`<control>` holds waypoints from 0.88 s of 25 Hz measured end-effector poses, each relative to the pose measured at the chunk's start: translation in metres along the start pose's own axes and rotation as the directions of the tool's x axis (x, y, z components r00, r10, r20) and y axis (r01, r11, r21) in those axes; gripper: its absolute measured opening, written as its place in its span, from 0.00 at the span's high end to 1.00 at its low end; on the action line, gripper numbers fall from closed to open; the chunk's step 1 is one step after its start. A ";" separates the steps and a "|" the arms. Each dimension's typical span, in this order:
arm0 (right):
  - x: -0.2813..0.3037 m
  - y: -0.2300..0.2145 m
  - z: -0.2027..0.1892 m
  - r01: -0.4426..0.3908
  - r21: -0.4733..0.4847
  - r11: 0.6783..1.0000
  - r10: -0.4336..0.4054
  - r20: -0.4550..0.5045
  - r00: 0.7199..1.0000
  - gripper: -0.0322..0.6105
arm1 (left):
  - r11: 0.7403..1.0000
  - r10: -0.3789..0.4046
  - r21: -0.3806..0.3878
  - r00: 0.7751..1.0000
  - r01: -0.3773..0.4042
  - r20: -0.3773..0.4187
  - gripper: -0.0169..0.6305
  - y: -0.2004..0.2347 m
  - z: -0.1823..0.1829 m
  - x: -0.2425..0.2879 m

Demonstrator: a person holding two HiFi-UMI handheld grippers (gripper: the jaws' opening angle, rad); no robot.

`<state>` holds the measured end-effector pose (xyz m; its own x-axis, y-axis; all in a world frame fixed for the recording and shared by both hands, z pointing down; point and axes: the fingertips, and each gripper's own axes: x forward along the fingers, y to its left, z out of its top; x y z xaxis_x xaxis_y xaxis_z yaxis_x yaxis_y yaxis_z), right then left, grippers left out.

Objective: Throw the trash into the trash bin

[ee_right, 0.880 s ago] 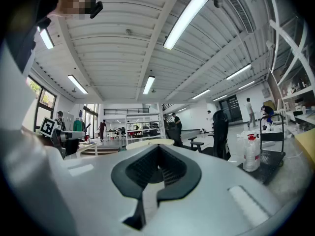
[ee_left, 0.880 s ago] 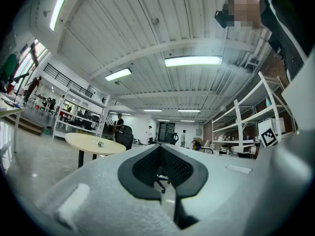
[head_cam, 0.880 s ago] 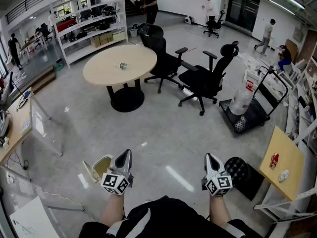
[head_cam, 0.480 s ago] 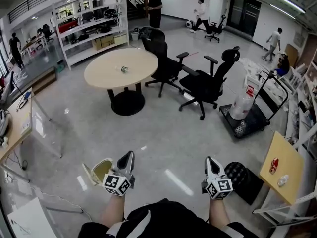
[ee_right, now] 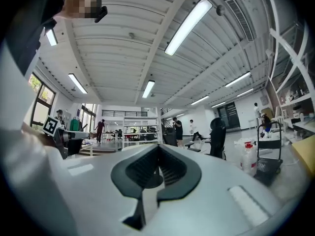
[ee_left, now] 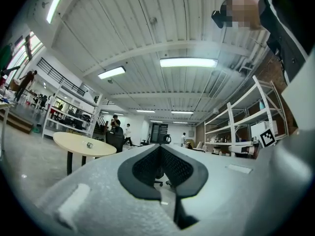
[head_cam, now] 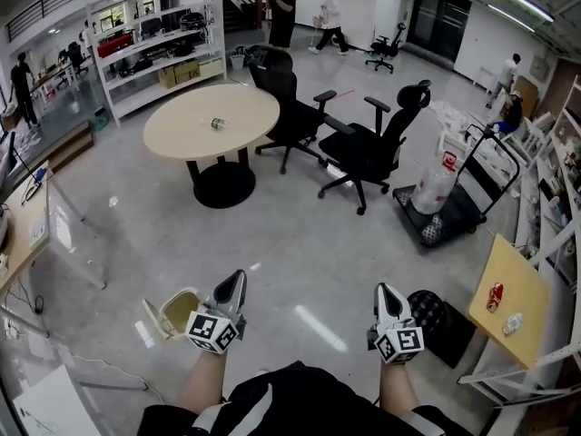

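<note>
At the bottom of the head view the person's forearms reach forward, each hand holding a gripper roughly level above the glossy grey floor (head_cam: 290, 234). The left gripper (head_cam: 236, 280) has its two dark-padded jaws pressed together with nothing between them, and the right gripper (head_cam: 382, 288) is closed and empty in the same way. Just left of the left gripper a cream plastic container (head_cam: 169, 313) lies tipped on the floor with its mouth open. Just right of the right gripper a round black mesh bin (head_cam: 434, 309) sits on a dark mat. Further right, a tan wooden tabletop (head_cam: 513, 271) carries a red can (head_cam: 495, 296) and a clear crumpled bottle (head_cam: 513, 323). Well beyond the grippers, a round beige table (head_cam: 182, 134) on a black pedestal holds a small piece of trash (head_cam: 217, 123) near its middle (can or bottle, too small to tell). Two black office chairs (head_cam: 368, 148) stand beside that table. A black trolley (head_cam: 454, 212) with a white sack sits to their right. White shelving (head_cam: 154, 53) and several people fill the far end.
</note>
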<state>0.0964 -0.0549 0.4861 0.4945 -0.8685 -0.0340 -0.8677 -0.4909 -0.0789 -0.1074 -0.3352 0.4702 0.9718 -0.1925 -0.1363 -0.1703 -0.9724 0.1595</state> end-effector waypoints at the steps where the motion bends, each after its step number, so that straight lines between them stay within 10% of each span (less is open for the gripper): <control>1: -0.003 -0.002 0.002 0.007 -0.005 1.000 -0.007 0.003 1.000 0.95 | 1.000 -0.016 0.004 1.000 0.016 0.001 0.97 -0.006 0.001 0.004; 11: -0.075 -0.057 0.014 0.203 -0.016 0.979 -0.202 0.023 0.979 0.95 | 0.982 -0.186 -0.038 0.982 0.186 -0.010 0.97 -0.078 -0.011 0.051; 22: -0.199 -0.136 0.011 0.454 0.014 0.891 -0.454 0.032 0.890 0.95 | 0.924 -0.377 -0.088 0.926 0.373 -0.034 0.97 -0.196 -0.035 0.102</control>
<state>0.1162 0.1855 0.4929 0.8361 -0.5480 -0.0264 -0.5477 -0.8307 -0.0998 0.0306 -0.1595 0.4595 0.9692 0.1928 -0.1532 0.2195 -0.9584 0.1826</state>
